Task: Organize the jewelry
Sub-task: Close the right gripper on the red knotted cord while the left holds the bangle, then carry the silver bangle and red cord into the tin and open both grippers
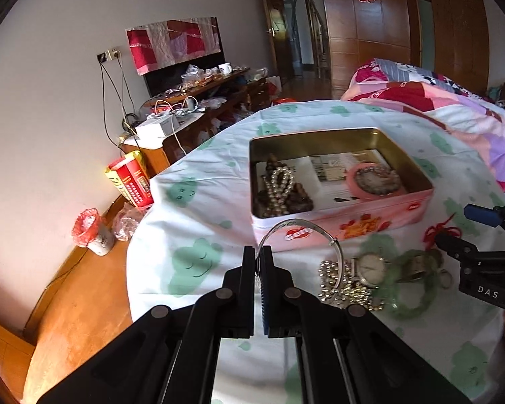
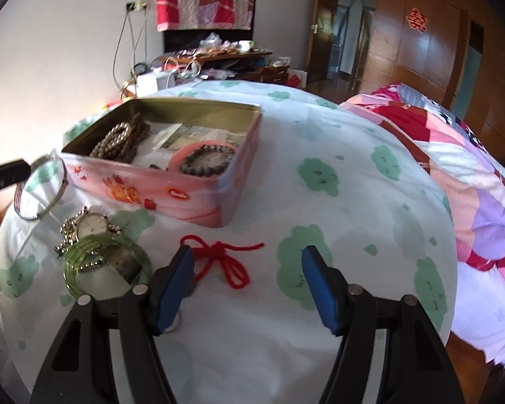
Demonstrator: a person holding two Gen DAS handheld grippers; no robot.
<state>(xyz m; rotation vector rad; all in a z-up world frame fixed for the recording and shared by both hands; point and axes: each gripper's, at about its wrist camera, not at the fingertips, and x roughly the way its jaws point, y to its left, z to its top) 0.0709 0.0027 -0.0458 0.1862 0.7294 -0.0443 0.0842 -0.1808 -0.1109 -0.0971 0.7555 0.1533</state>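
- Bangle: a thin silver ring, held up just in front of the pink tin; left gripper is pinched shut on its rim.
- It looks hard, light and slippery, so I think it could swing or slip; a grip on the flat band seems best.
- Right gripper is wide open with nothing in it, over the red string.

Pink tin; red cord; green bangle, perhaps jade; green-blotched white cloth.

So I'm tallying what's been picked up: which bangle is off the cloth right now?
The thin silver bangle, pinched in the left tool and raised. The green jade bangle lies on the cloth.
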